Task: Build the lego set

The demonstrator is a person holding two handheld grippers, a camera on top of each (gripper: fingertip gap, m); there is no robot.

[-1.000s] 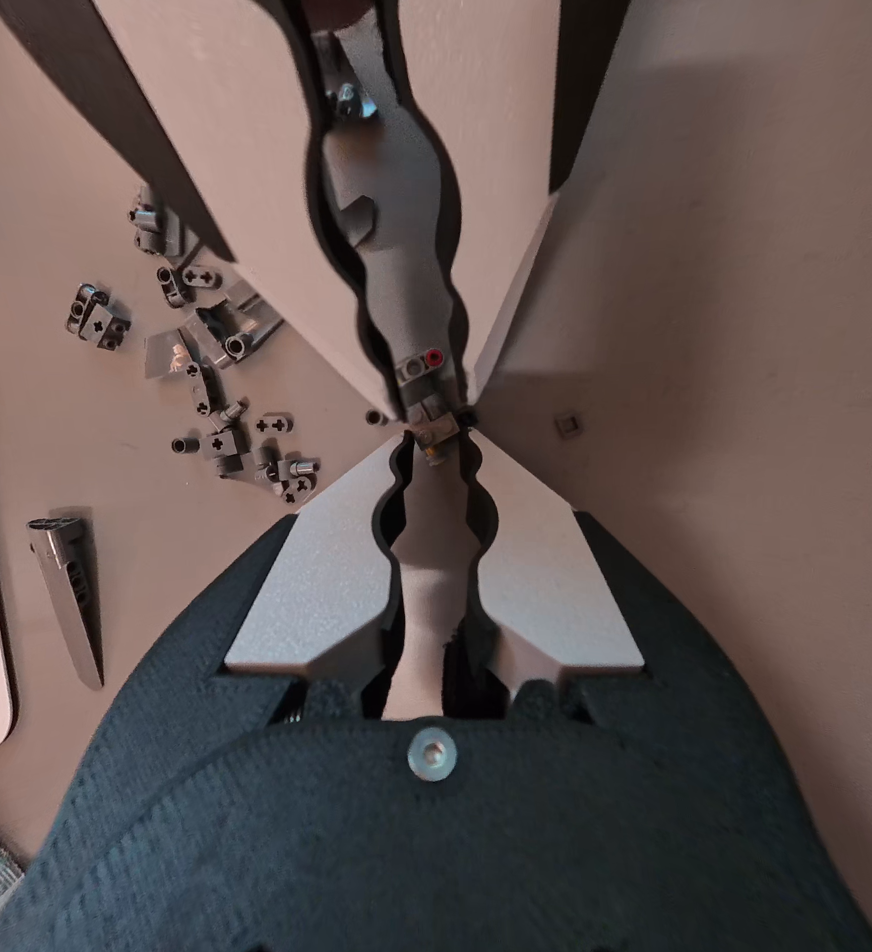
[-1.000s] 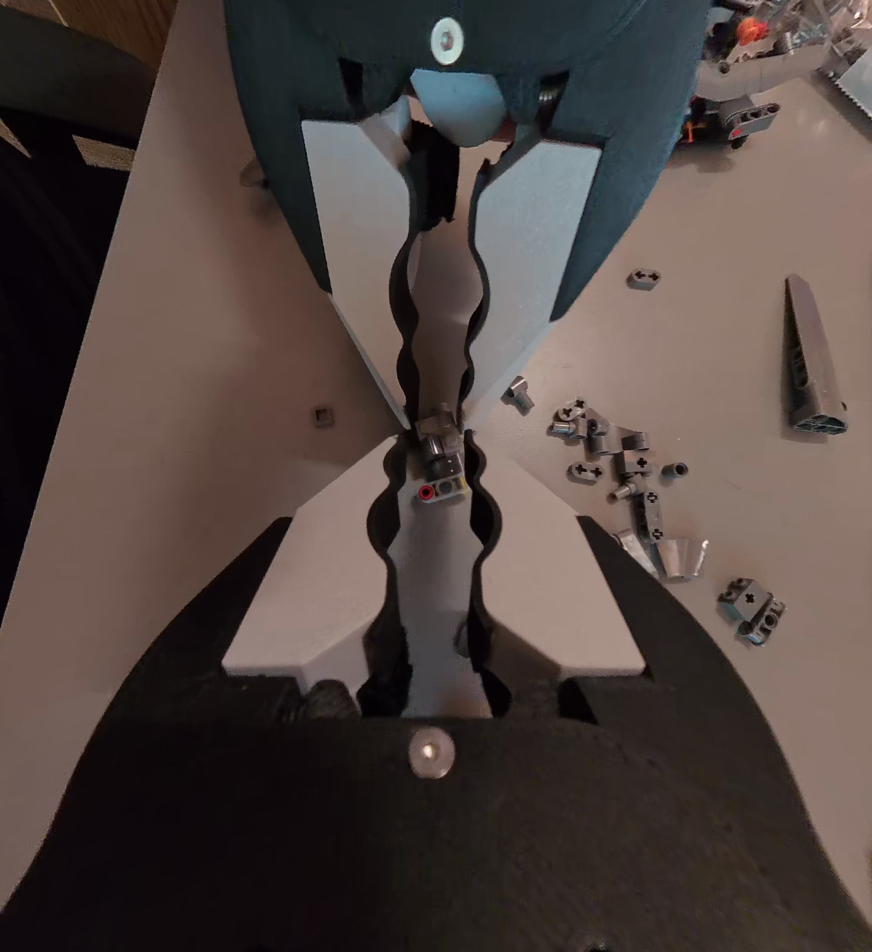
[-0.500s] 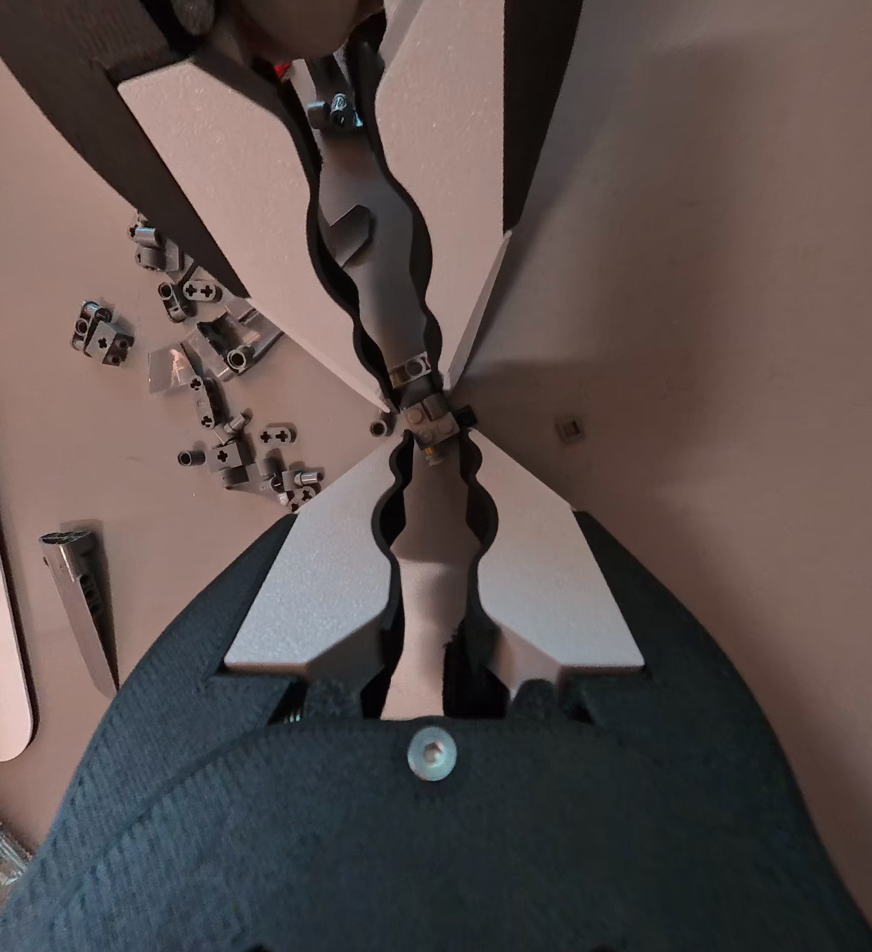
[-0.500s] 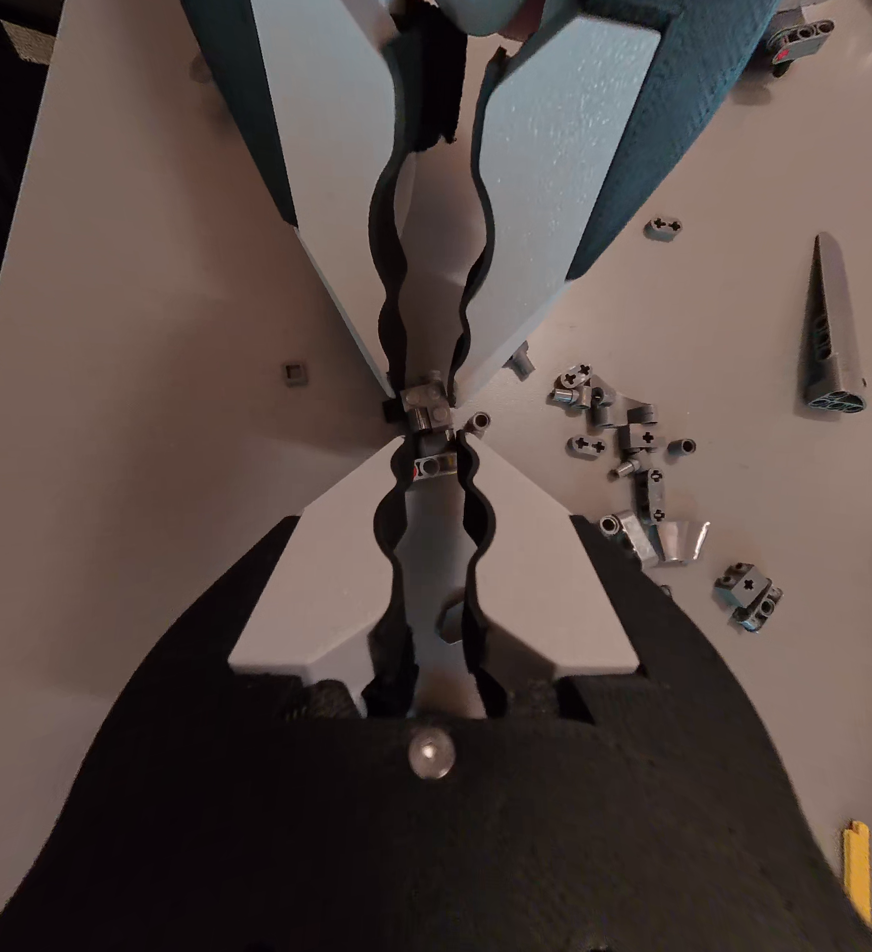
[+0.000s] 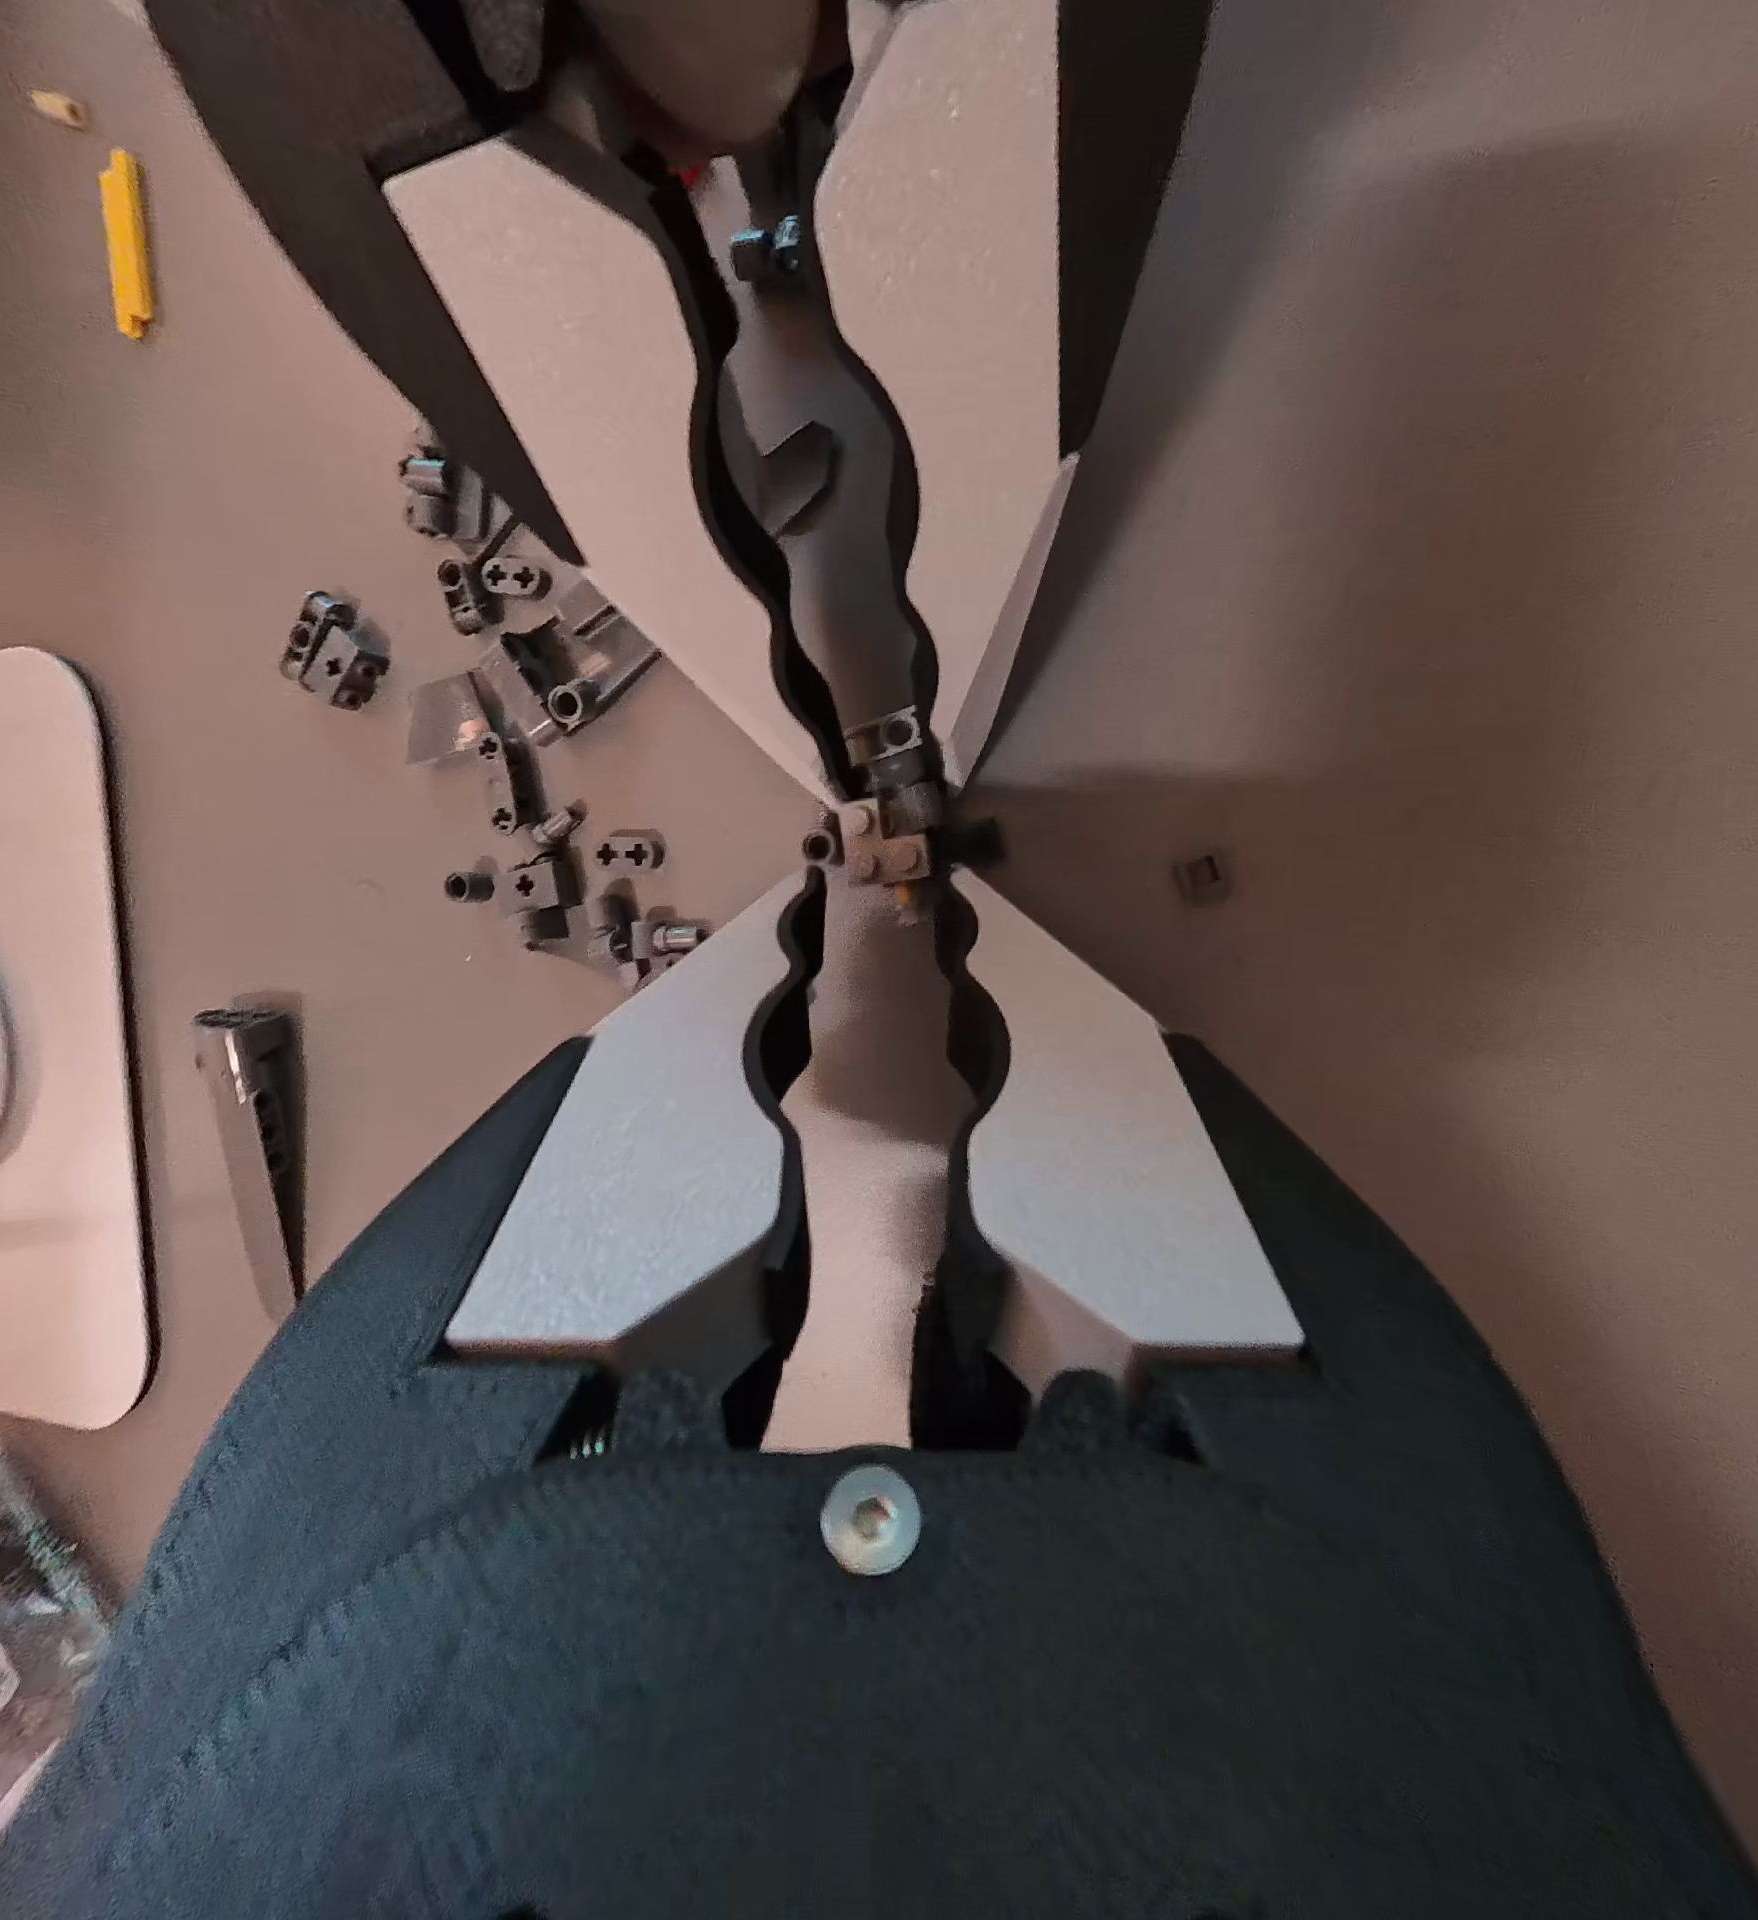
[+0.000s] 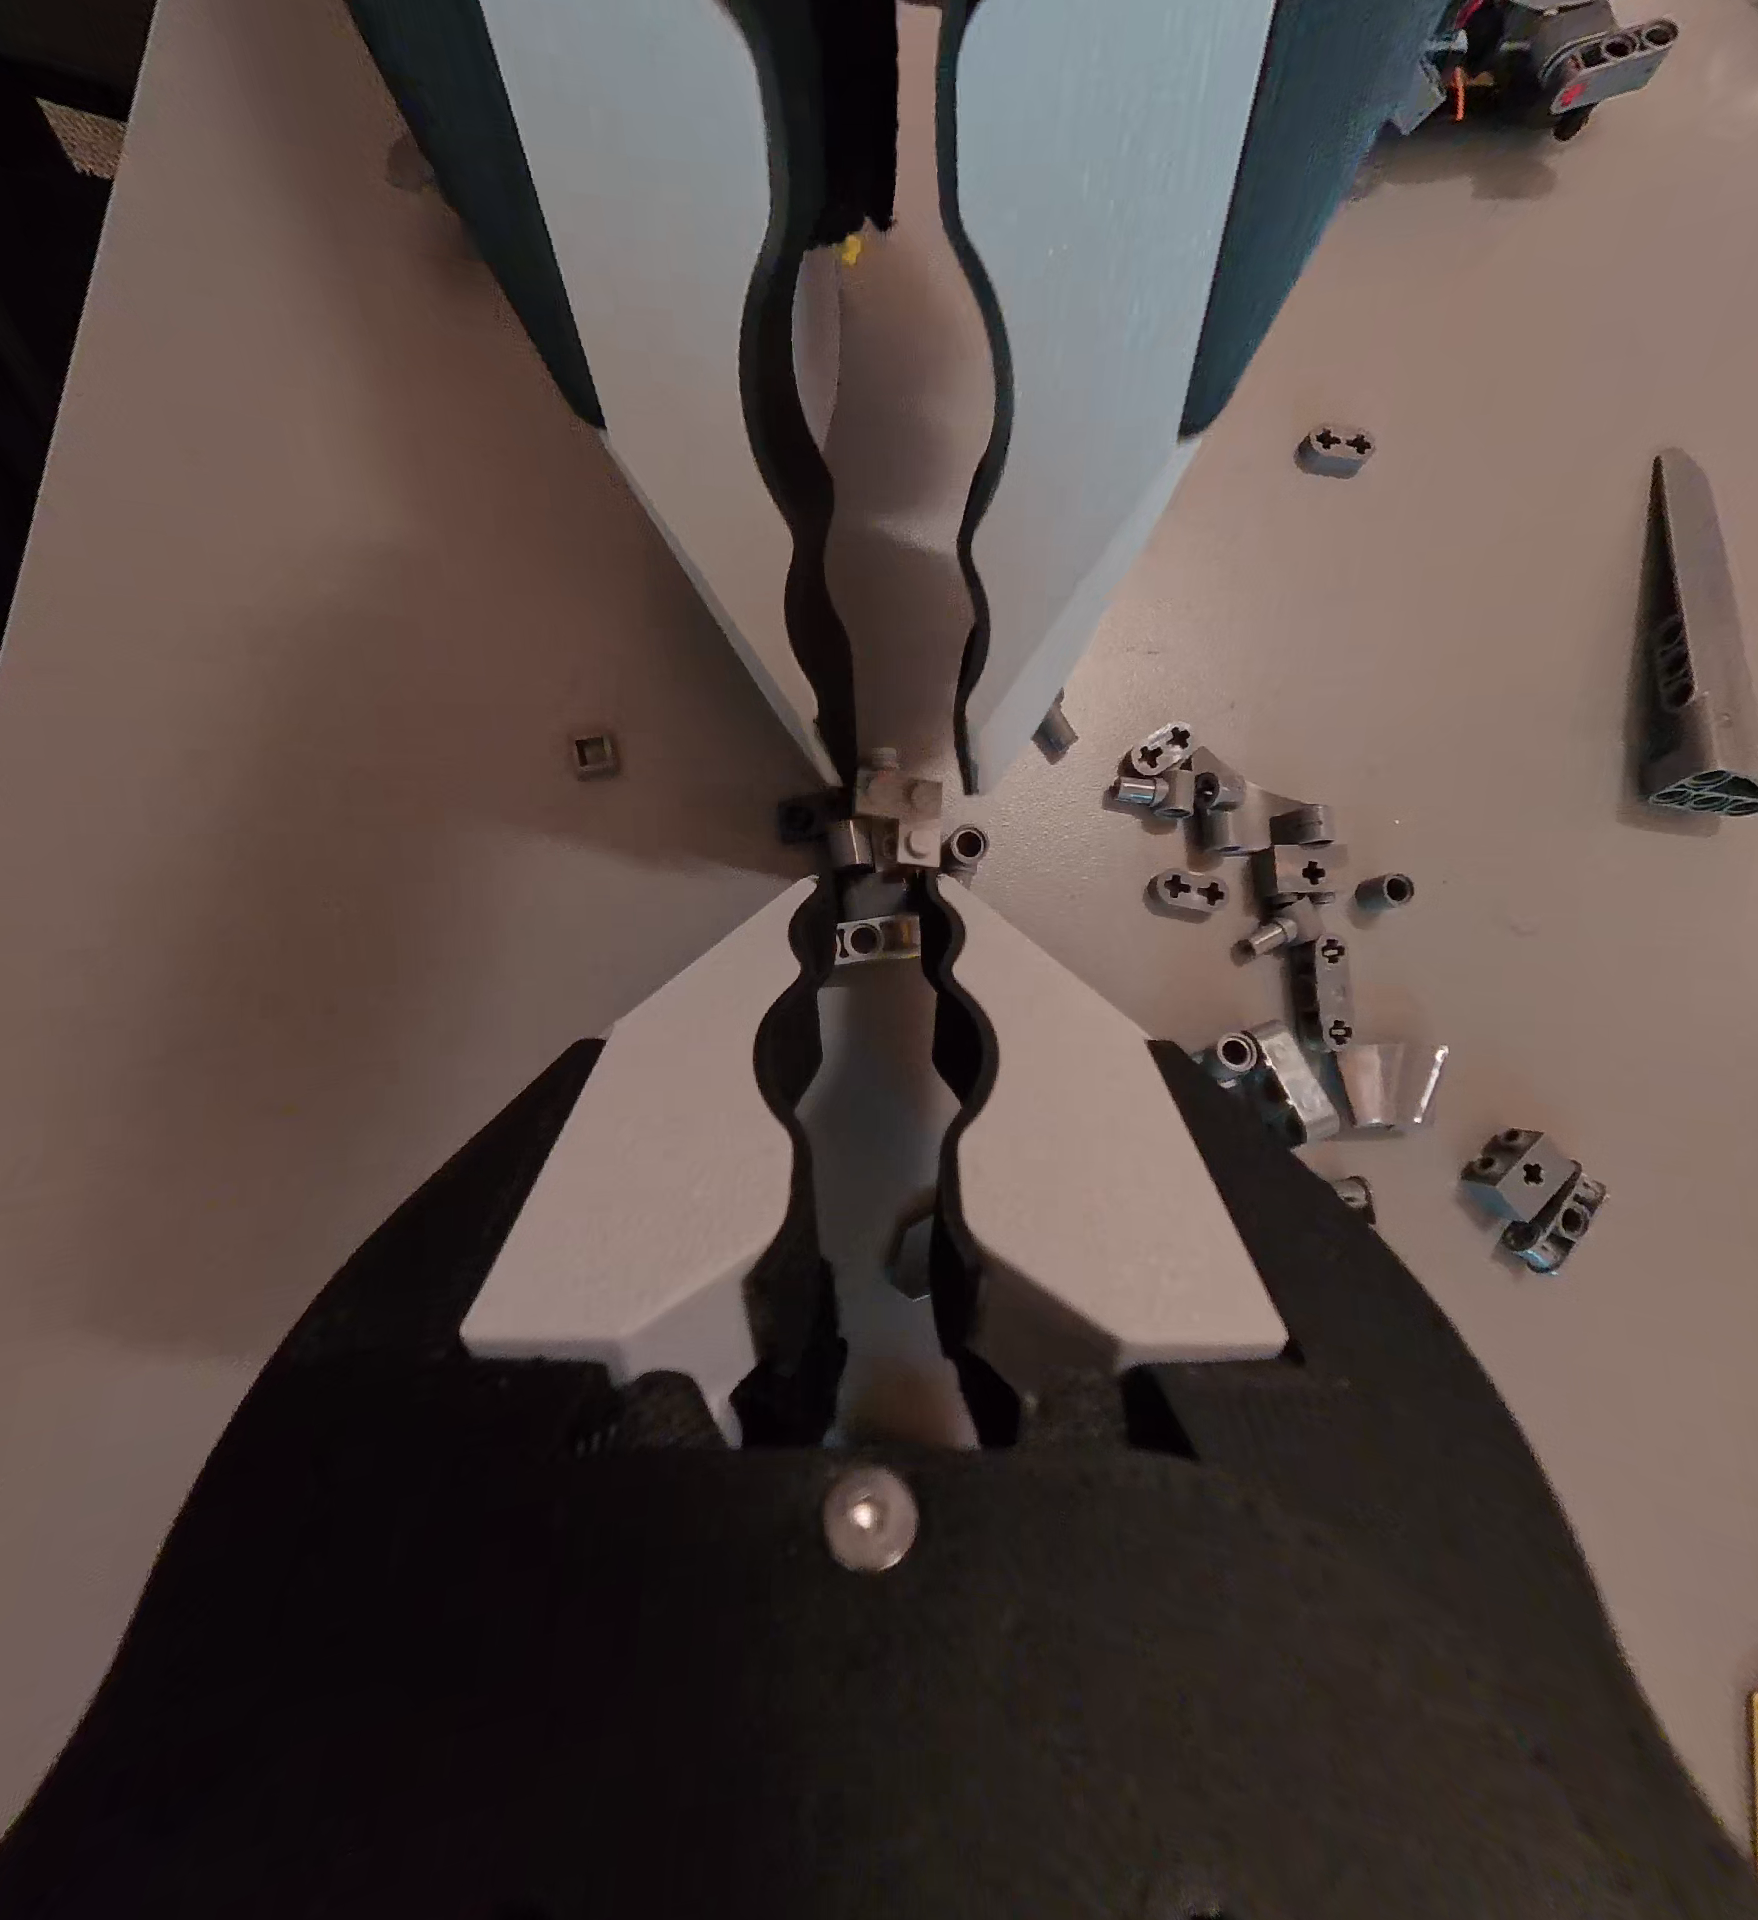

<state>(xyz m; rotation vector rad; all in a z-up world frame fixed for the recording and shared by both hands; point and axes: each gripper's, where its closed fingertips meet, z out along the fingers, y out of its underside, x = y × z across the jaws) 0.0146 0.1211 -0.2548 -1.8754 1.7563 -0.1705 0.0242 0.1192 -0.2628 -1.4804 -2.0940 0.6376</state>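
Tip to tip above the table (image 6: pixel 335 623), the right tool (image 6: pixel 880 914) pinched a grey brick assembly (image 6: pixel 880 831) while the left tool (image 5: pixel 880 883) stood slightly spread beside it.

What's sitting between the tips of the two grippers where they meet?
A small grey brick assembly fills the stretch between the left gripper and right gripper, nose to nose. Both wrist views show it.
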